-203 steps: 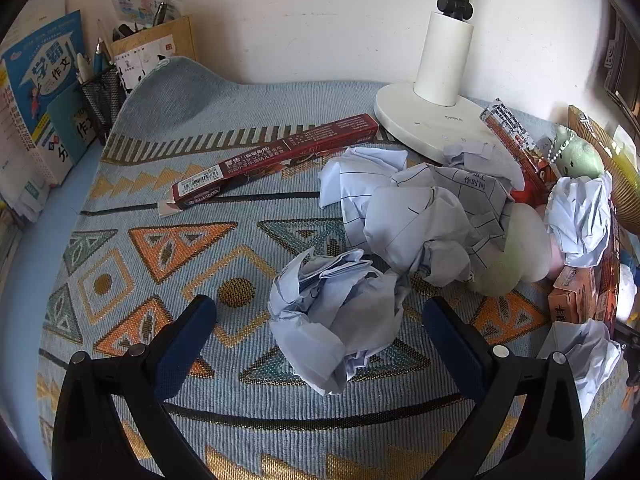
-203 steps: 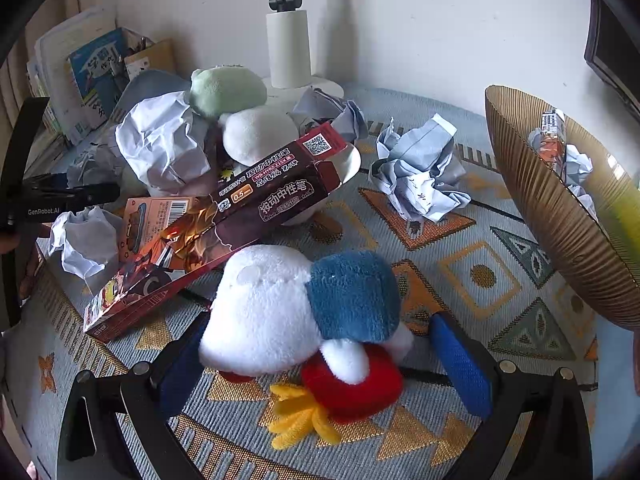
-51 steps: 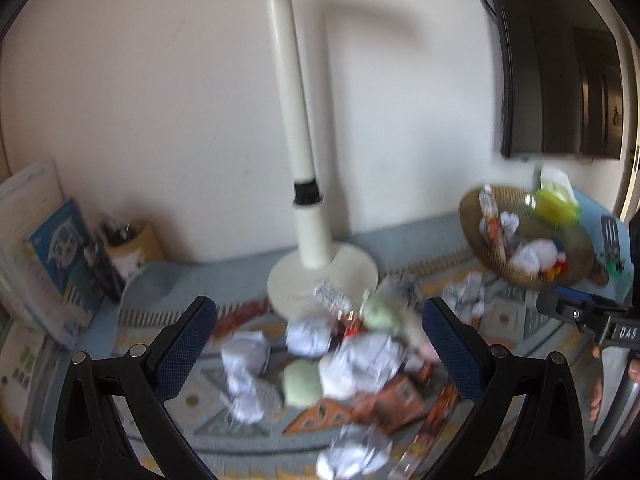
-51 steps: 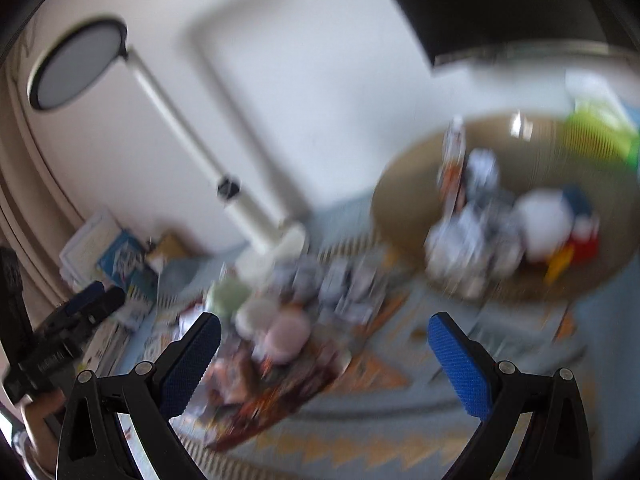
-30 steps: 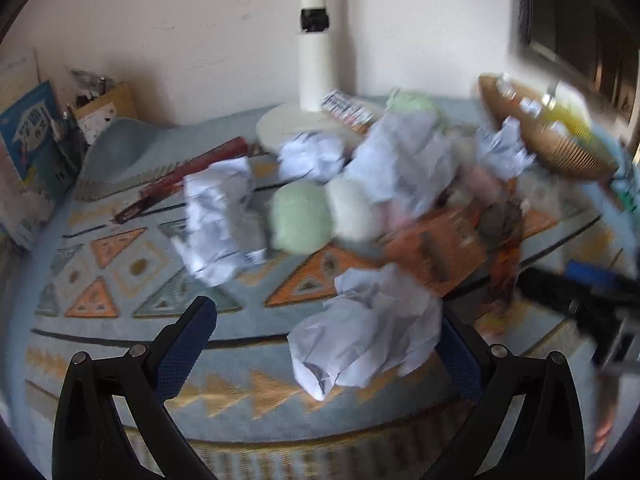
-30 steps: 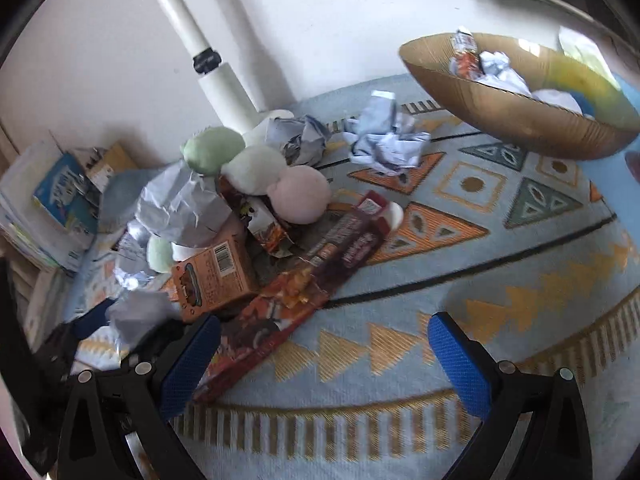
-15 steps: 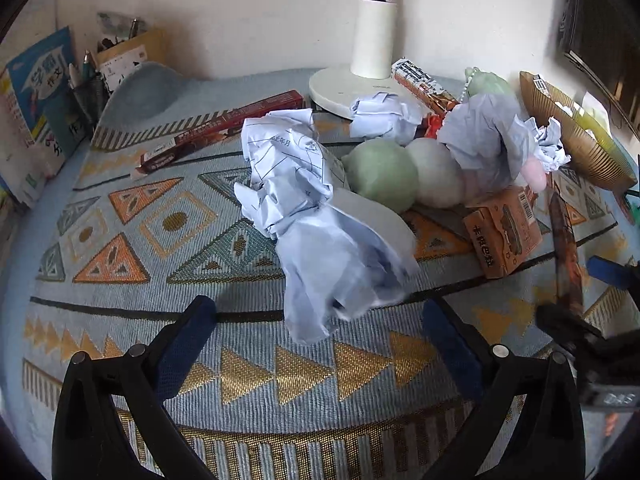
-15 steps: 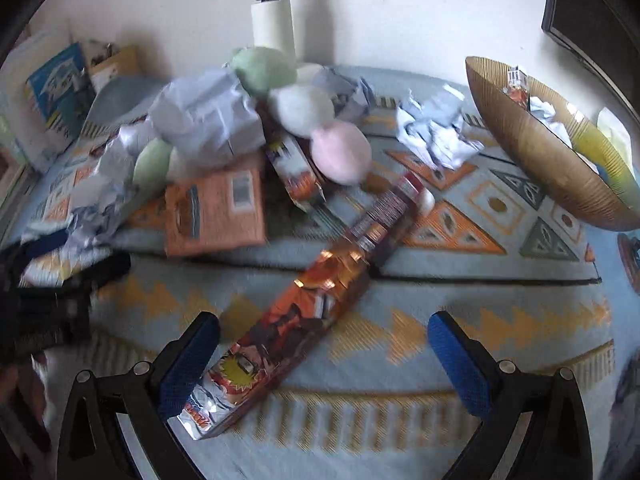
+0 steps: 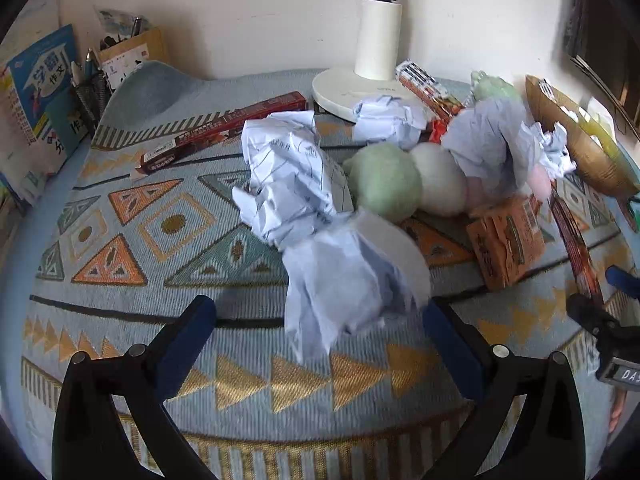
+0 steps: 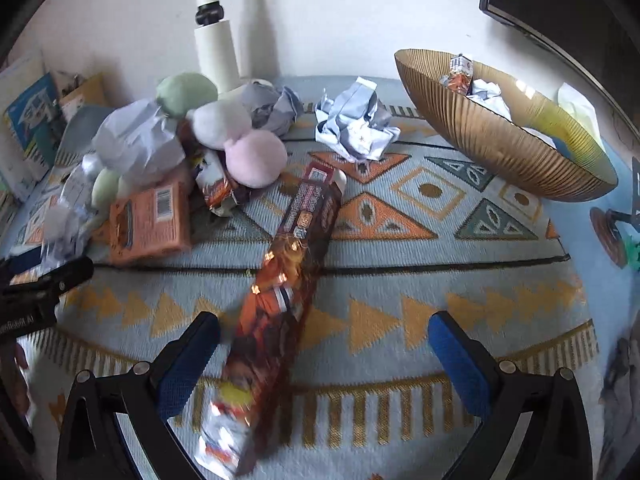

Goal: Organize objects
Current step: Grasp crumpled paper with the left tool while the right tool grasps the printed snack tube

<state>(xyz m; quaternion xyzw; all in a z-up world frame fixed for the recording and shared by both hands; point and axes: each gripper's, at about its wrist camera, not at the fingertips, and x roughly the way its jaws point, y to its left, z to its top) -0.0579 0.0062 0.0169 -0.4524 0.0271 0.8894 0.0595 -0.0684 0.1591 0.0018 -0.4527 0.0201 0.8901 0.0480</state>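
**Both grippers lined up to pick, nothing held**

My right gripper (image 10: 322, 354) is spread wide, empty, around the near end of the long orange printed carton (image 10: 280, 300). My left gripper (image 9: 318, 342), likewise spread, faces a crumpled white paper ball (image 9: 340, 280).

Next, probably: close, lift, carry to the far-right ribbed gold bowl (image 10: 492, 140).

Plush balls and an orange box crowd the middle.

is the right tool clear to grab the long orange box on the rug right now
Probably yes: the long orange box lies flat on the rug, its near end between the open fingers of the right tool, with nothing lying on that end.
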